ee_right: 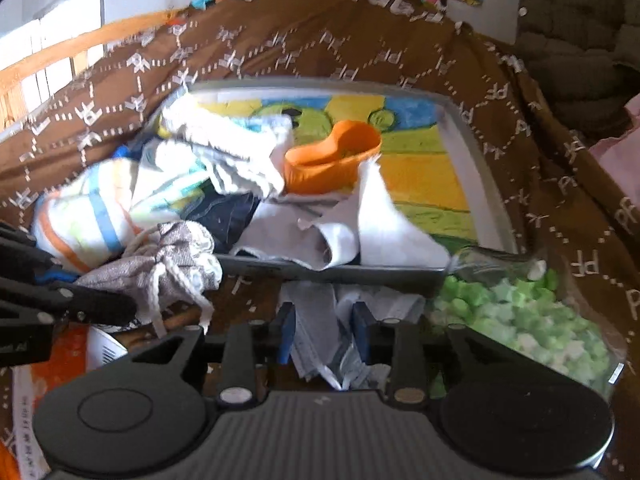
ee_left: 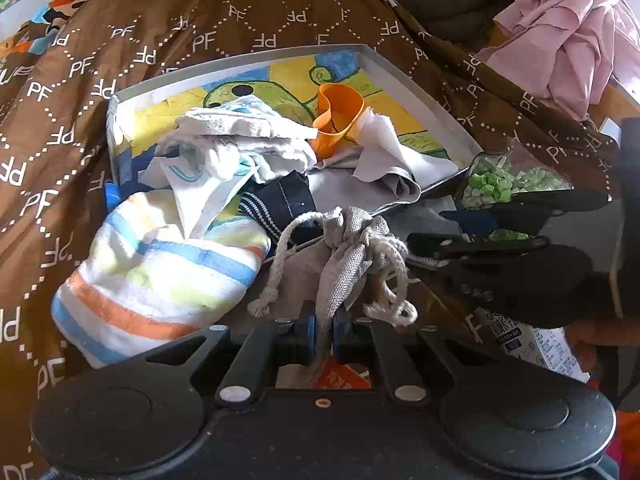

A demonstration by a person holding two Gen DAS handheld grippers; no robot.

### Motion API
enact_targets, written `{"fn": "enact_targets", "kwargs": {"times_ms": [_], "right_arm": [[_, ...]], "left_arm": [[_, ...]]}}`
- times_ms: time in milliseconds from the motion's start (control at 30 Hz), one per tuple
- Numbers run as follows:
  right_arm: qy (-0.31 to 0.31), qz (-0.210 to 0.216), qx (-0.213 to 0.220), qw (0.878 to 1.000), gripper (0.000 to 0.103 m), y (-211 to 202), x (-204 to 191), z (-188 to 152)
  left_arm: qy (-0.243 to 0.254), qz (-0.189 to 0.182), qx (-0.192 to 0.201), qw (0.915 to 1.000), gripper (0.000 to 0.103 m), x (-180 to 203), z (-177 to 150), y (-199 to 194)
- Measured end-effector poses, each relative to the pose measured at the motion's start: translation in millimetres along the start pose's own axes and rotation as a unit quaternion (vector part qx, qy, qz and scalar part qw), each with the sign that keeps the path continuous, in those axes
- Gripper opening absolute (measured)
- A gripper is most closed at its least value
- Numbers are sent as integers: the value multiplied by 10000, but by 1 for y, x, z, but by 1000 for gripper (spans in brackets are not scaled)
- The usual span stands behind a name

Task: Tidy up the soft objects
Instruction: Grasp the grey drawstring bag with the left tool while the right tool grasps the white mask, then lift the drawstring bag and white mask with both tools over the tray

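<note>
A shallow box [ee_left: 404,76] with a cartoon-printed floor lies on a brown blanket. It holds white cloths [ee_left: 248,136], a dark garment [ee_left: 288,196], a grey cloth [ee_left: 380,168] and an orange soft cup [ee_left: 340,114]. A striped towel [ee_left: 160,268] hangs over its near left corner. My left gripper [ee_left: 323,332] is shut on a grey drawstring pouch [ee_left: 344,248] just in front of the box. My right gripper [ee_right: 324,332] is closed around a grey and white cloth [ee_right: 320,320] at the box's near edge [ee_right: 320,270]. It also shows in the left wrist view [ee_left: 480,248].
A clear bag of green foam pieces [ee_right: 520,320] lies at the box's near right corner. A pink garment [ee_left: 568,32] is heaped at the far right. Printed packages [ee_left: 548,344] lie below the pouch. The brown blanket [ee_left: 120,60] surrounds the box.
</note>
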State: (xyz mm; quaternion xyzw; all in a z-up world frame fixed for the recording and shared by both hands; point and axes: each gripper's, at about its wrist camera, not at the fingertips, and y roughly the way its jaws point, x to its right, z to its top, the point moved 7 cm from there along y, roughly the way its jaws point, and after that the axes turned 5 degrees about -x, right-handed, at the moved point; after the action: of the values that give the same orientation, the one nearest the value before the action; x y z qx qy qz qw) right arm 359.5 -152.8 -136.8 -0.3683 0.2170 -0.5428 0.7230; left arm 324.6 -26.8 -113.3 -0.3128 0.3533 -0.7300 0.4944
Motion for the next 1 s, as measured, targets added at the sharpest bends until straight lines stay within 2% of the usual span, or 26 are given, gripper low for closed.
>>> {"fn": "enact_targets", "kwargs": {"times_ms": [100,167,267,433,600,1000], "right_arm": [[-71,-21,-113,9999,34,8,-4,-3],[-83,-132,-128,9998,11,11,-3,-6],[183,-75,117,9997,7,2,1,-7],[386,73,516,9979,5,-24,2,-6],[486,284,630,9964,4,-42,2,-3],[429,321,953,9940,4,-73,6,14]], "left_arm": [[-23,-42,48,10000,7,1,2,2],[-49,-60,76,9999,7,1,2,1],[-115,-123,195,9997,7,1,5,-7],[-248,-211,462,9984,7,0,13,-25],[-337,-281,650,9969,7,-1,20,-37],[-438,-323,872,9947,7,-3,25,-43]]}}
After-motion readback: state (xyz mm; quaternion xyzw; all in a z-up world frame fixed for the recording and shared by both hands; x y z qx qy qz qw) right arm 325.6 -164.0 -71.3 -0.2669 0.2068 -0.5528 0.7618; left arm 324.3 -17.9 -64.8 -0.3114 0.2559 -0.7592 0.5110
